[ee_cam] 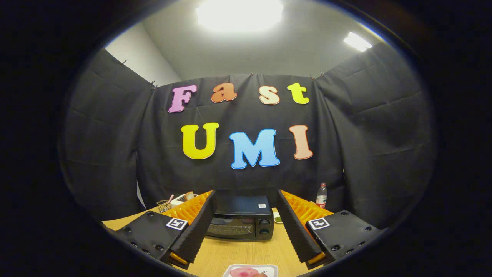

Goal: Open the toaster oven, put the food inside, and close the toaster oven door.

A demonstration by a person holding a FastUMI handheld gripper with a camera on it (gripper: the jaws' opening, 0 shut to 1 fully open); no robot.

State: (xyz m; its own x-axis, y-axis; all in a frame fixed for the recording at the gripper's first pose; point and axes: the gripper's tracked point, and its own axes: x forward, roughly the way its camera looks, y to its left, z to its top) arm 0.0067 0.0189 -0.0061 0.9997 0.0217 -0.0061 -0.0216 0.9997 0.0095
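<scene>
A black toaster oven (pixel 241 223) stands on the wooden table (pixel 246 252) with its door closed, well beyond my fingertips and framed between the two fingers. My gripper (pixel 245 202) is open, its orange and black fingers (pixel 198 221) spread wide with nothing between them. Close under the gripper, at the table's near edge, lies a white plate (pixel 250 270) holding pinkish food (pixel 243 272).
A clear water bottle (pixel 321 195) with a red cap stands at the back right by the booth wall. A small dish with something green (pixel 277 219) sits just right of the oven. A wire basket and white items (pixel 169 204) are at the back left.
</scene>
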